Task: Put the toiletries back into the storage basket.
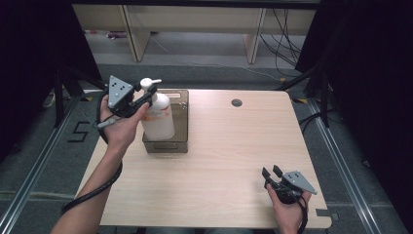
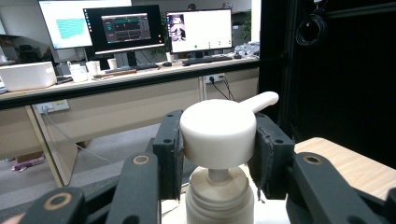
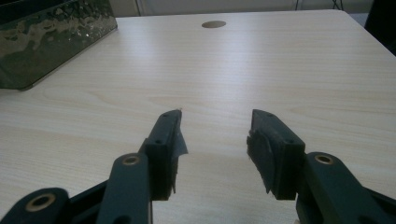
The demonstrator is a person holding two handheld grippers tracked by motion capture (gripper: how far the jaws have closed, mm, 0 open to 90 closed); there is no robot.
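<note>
Pump bottle [image 1: 157, 117] stands in the dark bin [image 1: 178, 141], left gripper [image 2: 218, 140] fingers pinching its white pump head. Right gripper [image 1: 273, 173], fingers spread, rests on the surface [image 1: 229, 161]. Next seems a straight lift out.

A white pump bottle [image 1: 158, 117] with a faint orange label stands in a smoky, translucent grey-brown bin [image 1: 179, 141]; the table [image 1: 229, 161] is pale wood-grain, the grippers' jaws black.
</note>
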